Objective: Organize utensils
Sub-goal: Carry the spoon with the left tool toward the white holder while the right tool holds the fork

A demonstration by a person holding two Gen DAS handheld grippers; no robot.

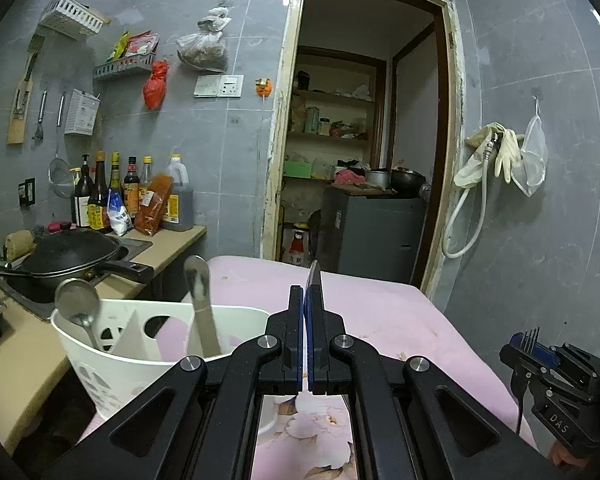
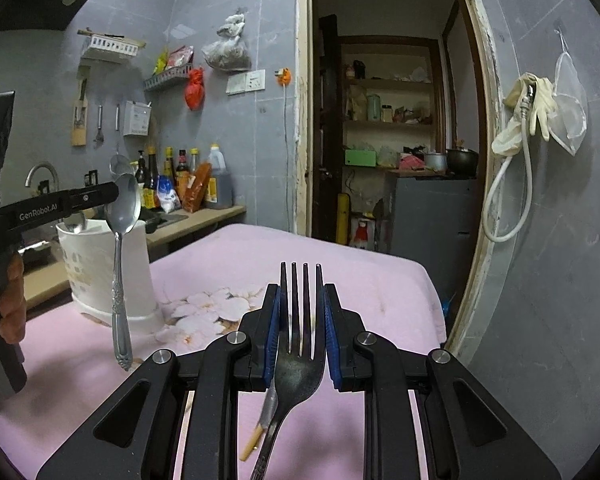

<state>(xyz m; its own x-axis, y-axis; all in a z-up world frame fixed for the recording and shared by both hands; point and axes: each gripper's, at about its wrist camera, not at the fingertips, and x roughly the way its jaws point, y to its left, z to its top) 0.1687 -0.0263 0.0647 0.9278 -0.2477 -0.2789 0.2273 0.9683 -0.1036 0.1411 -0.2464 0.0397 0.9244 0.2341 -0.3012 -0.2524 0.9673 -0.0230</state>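
Observation:
My left gripper (image 1: 308, 292) is shut on the bowl of a metal spoon (image 2: 121, 248), which hangs handle-down just right of the white utensil holder (image 1: 140, 360); only the spoon's edge (image 1: 314, 276) shows between the pads. In the right wrist view the left gripper (image 2: 114, 194) is at the left, above the holder (image 2: 112, 272). The holder has two spoons (image 1: 78, 308) in it. My right gripper (image 2: 300, 300) is shut on a fork (image 2: 300, 344), tines forward, above the pink cloth; it also shows in the left wrist view (image 1: 530, 346).
The pink flowered cloth (image 2: 380, 280) covers the table. A chopstick-like stick (image 2: 256, 436) lies on it under the right gripper. A counter with a black wok (image 1: 72, 256) and sauce bottles (image 1: 132, 196) stands at the left. An open doorway (image 1: 364, 140) is behind.

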